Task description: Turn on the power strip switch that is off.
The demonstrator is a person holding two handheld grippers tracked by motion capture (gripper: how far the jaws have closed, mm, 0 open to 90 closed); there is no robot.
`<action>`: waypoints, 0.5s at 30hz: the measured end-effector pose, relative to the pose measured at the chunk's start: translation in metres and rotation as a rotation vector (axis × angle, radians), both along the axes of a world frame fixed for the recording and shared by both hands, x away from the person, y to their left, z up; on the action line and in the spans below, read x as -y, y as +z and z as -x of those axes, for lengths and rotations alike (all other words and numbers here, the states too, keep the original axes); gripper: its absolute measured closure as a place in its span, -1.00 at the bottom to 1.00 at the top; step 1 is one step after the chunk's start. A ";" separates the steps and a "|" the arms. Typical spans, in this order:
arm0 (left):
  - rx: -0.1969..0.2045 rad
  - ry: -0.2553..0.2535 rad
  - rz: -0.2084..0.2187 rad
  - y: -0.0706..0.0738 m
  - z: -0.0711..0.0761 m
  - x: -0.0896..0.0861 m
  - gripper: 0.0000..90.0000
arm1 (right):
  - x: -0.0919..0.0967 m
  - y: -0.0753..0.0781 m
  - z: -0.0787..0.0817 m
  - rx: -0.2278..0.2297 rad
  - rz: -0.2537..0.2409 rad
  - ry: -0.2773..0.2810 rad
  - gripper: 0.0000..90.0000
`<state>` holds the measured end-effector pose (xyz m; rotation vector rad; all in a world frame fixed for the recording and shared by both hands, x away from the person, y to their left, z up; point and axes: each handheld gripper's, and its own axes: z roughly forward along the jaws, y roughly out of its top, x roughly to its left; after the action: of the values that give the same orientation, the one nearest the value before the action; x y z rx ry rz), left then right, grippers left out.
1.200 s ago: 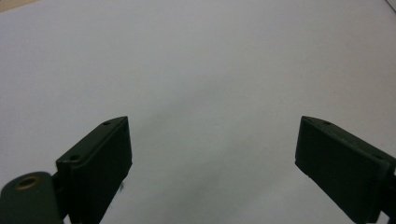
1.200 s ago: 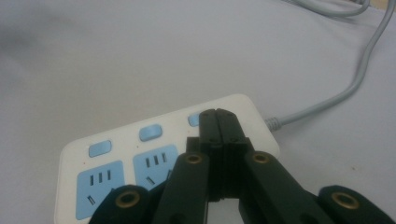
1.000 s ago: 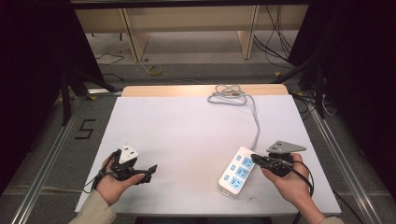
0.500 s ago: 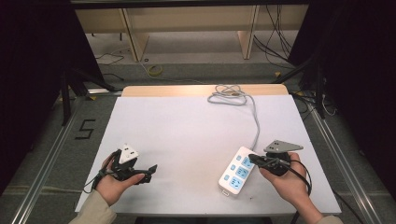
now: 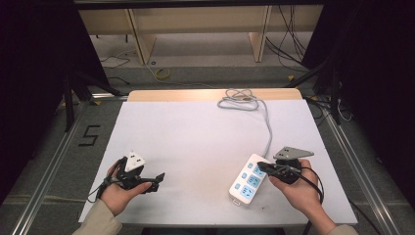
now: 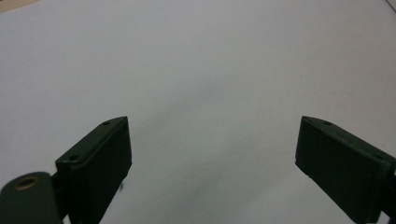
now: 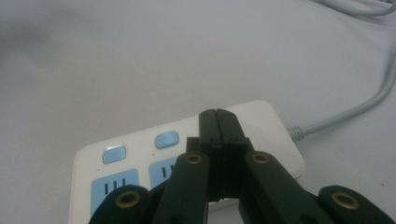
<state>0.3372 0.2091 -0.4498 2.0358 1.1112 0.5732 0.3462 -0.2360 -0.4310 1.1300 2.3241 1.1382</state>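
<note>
Right claw (image 7: 218,122), jaws pressed together, poised over white plastic power strip (image 5: 248,178) with blue sockets, likely to press a switch; left claw (image 6: 212,154) gapes empty.

Bare table (image 5: 195,142) lies between grippers; power strip (image 5: 248,179) and cord (image 5: 266,122) crowd the right

One white power strip (image 5: 248,179) lies on the bench (image 5: 195,142), with one grey cord (image 5: 266,125) running from it. The strip carries three blue sockets. Two grippers are in view: the left gripper (image 5: 157,178) and the right gripper (image 5: 260,167).
</note>
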 end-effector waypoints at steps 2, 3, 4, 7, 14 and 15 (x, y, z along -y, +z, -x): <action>0.000 0.000 0.000 0.000 0.000 0.000 -0.77 | -0.001 0.000 0.000 -0.002 0.001 0.002 1.00; 0.000 0.000 0.000 0.000 0.000 0.000 -0.77 | -0.001 0.000 -0.001 -0.001 0.001 0.005 1.00; 0.000 -0.001 0.000 0.000 0.000 0.000 -0.77 | -0.001 0.000 -0.001 -0.002 0.001 0.005 1.00; 0.000 -0.002 0.000 0.000 0.000 0.000 -0.77 | -0.003 0.000 -0.001 -0.008 0.003 0.008 1.00; -0.002 -0.005 0.001 0.000 0.000 0.000 -0.77 | -0.005 -0.001 -0.002 -0.011 0.008 0.014 1.00; -0.002 -0.005 0.001 0.000 0.000 0.001 -0.77 | -0.006 -0.001 -0.002 -0.012 0.009 0.015 1.00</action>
<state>0.3372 0.2086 -0.4500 2.0384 1.1075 0.5680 0.3484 -0.2303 -0.4319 1.1212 2.3481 1.1282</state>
